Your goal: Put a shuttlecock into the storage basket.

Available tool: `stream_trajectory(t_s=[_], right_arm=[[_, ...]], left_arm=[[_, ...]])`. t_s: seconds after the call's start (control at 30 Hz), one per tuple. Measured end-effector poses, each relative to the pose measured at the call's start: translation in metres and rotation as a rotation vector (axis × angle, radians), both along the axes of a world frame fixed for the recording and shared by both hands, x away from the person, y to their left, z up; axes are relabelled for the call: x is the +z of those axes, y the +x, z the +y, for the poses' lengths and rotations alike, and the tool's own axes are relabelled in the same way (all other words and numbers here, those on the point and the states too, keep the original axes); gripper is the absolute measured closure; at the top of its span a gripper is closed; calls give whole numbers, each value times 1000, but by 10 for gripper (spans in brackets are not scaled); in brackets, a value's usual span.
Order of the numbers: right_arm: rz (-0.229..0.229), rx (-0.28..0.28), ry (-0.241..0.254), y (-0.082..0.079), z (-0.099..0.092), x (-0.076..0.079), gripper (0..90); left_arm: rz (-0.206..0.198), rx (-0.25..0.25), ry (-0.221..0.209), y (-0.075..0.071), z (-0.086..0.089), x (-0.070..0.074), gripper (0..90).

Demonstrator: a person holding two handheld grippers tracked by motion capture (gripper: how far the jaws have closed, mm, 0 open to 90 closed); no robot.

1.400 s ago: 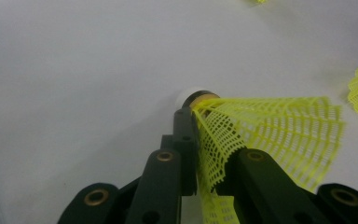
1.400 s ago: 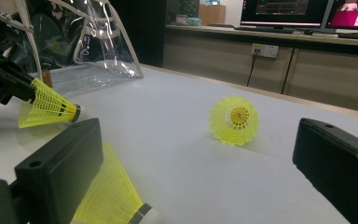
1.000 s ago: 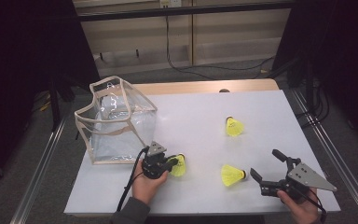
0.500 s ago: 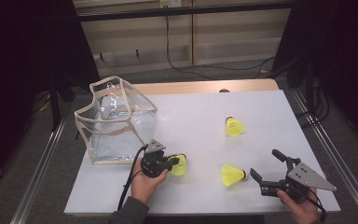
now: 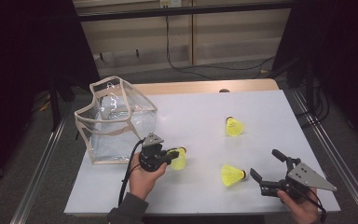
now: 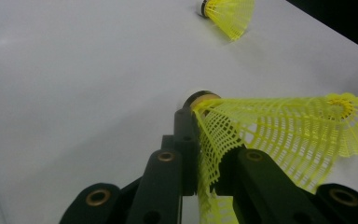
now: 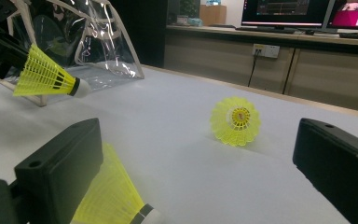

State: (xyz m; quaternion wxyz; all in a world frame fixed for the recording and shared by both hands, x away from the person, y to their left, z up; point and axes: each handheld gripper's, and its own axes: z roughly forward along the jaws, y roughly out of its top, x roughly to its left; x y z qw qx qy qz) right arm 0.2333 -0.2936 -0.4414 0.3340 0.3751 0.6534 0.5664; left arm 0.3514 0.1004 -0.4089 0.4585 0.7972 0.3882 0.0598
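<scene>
Yellow mesh shuttlecock (image 5: 179,158), pinched in the closed left gripper (image 5: 165,157), has lifted off the table (image 5: 200,116), probably bound for the clear bag (image 5: 114,123); right gripper (image 5: 265,170) waits open.

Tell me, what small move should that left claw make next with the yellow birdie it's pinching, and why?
Probably carry it over toward the clear bag and up above its open top. The left gripper is shut on a shuttlecock by its mesh skirt, held just off the table, and the bag stands right beside it, so that looks like the place to drop it.
</scene>
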Motion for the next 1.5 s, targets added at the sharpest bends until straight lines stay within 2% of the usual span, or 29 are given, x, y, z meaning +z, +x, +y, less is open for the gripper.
stream_trajectory(t_s=[0.13,0.23,0.37,0.7,0.93,1.17,1.43,1.5], right_arm=[[1,1,0,0,0,0,15],[2,1,-1,1,0,0,15],[1,0,-2,1,0,0,15],[10,3,-1,2,0,-1,12],[10,3,0,2,0,-1,11],[11,5,2,2,0,-1,12],[11,5,-1,2,0,-1,12],[10,6,0,2,0,-1,12]], left_arm=[[4,4,-8,2,0,4,840],[4,1,3,3,-1,7,840],[-12,2,4,4,-1,12,840],[-19,-3,5,7,-1,24,840],[-16,-3,-5,10,-1,26,840],[-7,-11,6,15,-1,29,840],[-8,-4,-9,21,-2,34,839],[-8,-4,1,22,-2,35,840]])
